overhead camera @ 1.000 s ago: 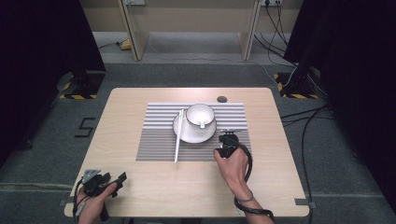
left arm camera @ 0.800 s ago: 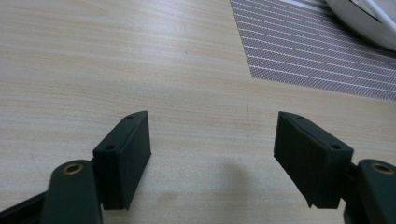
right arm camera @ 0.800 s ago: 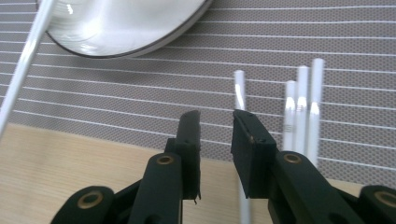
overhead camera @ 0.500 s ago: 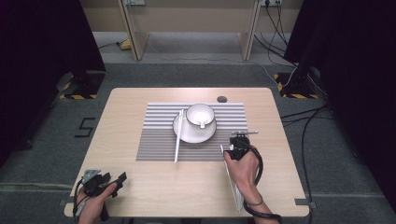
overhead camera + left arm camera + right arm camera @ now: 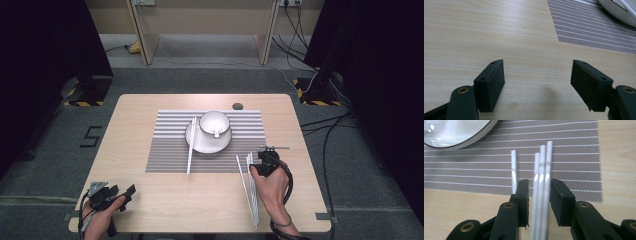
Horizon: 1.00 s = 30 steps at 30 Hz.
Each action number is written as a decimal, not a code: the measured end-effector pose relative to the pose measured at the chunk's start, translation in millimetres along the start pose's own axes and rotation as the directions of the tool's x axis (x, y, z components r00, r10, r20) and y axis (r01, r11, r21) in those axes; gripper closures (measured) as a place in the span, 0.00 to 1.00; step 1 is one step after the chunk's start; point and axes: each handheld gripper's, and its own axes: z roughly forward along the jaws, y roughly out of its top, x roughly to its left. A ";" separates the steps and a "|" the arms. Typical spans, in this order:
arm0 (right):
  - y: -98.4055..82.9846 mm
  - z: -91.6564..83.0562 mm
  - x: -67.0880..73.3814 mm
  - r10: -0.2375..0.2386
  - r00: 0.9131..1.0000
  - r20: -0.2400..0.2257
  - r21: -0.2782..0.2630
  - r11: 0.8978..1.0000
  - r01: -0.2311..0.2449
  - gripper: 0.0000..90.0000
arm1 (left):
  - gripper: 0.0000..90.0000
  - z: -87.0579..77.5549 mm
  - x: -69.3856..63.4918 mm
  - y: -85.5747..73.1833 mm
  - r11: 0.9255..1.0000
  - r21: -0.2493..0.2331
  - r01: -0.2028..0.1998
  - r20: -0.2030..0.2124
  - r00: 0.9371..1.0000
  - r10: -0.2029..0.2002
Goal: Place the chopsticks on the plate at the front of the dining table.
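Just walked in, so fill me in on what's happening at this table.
A person holds a gripper in each hand at a light wooden table. The right gripper has its fingers around a bundle of thin white sticks at the near right edge of the grey striped placemat; one more stick lies just outside the fingers. The left gripper rests open at the near left corner. A white cup and saucer sit on the mat.

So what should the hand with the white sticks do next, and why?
Probably close the right gripper a little more. In the right gripper view three white chopsticks lie between its jaws, which look not quite shut on them, while a fourth chopstick lies outside the left jaw on the striped placemat. A firmer pinch would likely secure the bundle before moving it.
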 end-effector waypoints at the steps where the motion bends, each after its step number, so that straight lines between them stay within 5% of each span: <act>1: -0.8 -1.1 -2.3 0.005 1.000 0.002 -0.003 1.000 -0.005 0.76 | 0.29 0.0 -0.1 0.0 1.000 0.000 -0.001 -0.001 1.000 0.001; 30: -33.7 -17.5 -63.9 0.084 0.995 0.058 -0.074 0.994 -0.079 0.72 | 0.29 -0.1 -1.2 -0.6 1.000 0.001 -0.011 -0.006 1.000 0.011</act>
